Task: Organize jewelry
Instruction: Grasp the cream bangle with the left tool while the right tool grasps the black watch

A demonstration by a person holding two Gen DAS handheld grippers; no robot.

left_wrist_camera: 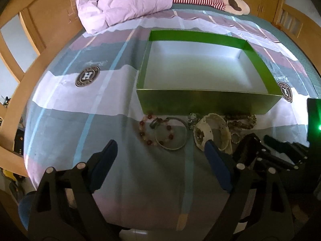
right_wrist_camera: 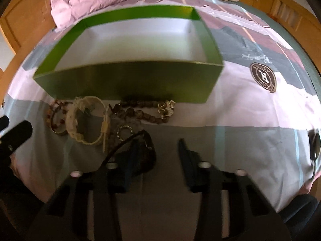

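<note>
Left hand-held gripper (left_wrist_camera: 160, 150) spread wide above the bed (left_wrist_camera: 80, 104), gripping nothing. Just ahead: red bead bracelet (left_wrist_camera: 155, 131), metal bangle (left_wrist_camera: 171, 133), then green box (left_wrist_camera: 200, 80). Right hand-held gripper (right_wrist_camera: 162, 144) open too, beside dark sunglasses (right_wrist_camera: 147, 150).

**Inspector A:** What is recorded of the box?

**Inspector B:** A green box (left_wrist_camera: 208, 104) with a pale, bare interior is seen lying open on the bed, its near wall facing the jewelry.

**Inspector A:** And the jewelry?

**Inspector B:** All pieces are laid in a row just before that wall. A red bead bracelet (left_wrist_camera: 155, 130) is overlapped by a plain metal bangle (left_wrist_camera: 171, 133). Beside these, a cream perforated cuff (left_wrist_camera: 212, 132) is noted, lying on its side. A dark brown bead strand (right_wrist_camera: 140, 110) with a gold clasp (right_wrist_camera: 166, 110) is stretched along the box wall. A small silver ring (right_wrist_camera: 124, 133) is seen near the strand. Further items are too blurred to be identified.
</note>
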